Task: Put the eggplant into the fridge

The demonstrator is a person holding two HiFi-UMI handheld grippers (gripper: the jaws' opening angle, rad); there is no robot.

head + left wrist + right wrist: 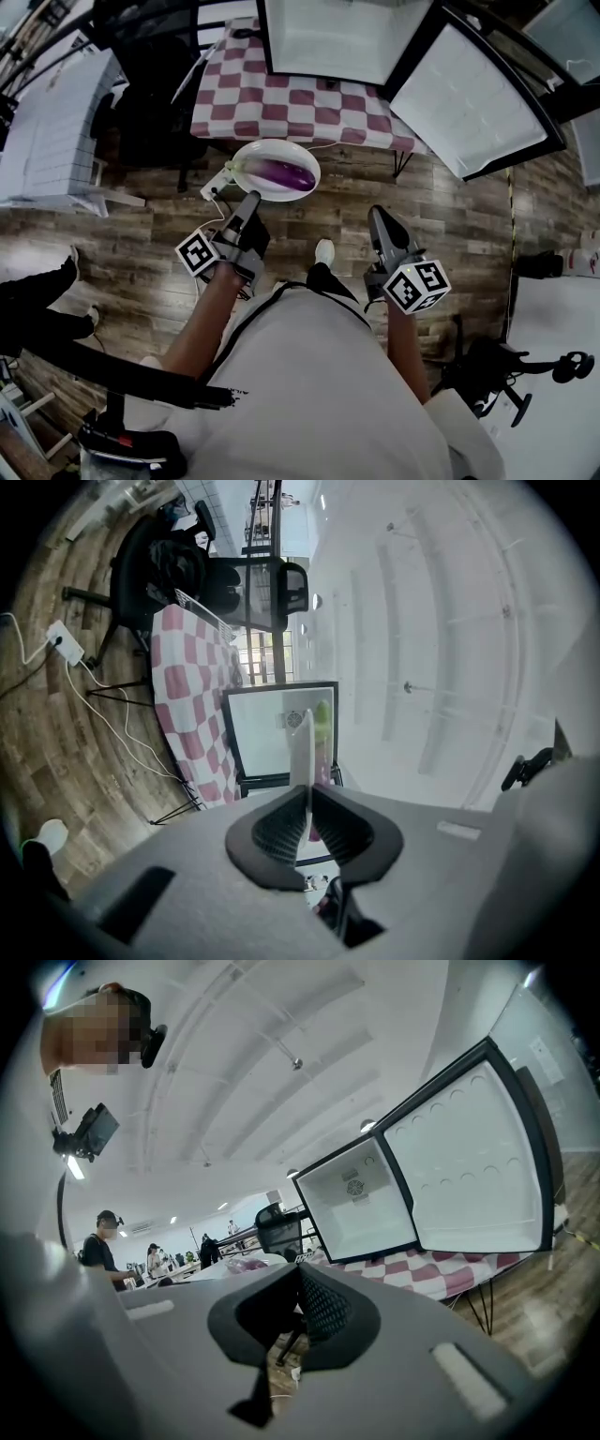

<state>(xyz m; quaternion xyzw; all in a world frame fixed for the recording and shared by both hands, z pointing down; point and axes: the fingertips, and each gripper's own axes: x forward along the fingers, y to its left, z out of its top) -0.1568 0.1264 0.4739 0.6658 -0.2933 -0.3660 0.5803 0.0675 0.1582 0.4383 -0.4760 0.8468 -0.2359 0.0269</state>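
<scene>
Head view: the eggplant (281, 174) lies on a white plate (246, 155), held before the open fridge (328, 37).
Left gripper view: the left gripper (307, 803) has its fingers pinching the plate's rim.
Right gripper view: the right gripper (298, 1279) has its fingers pressed together, empty.
Carrying step, I'd say. Next: keep the plate level and reach inside.

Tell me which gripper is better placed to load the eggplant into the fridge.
Left. The left gripper clamps the rim of the plate carrying the eggplant, in front of the open fridge; the right gripper holds nothing.
</scene>
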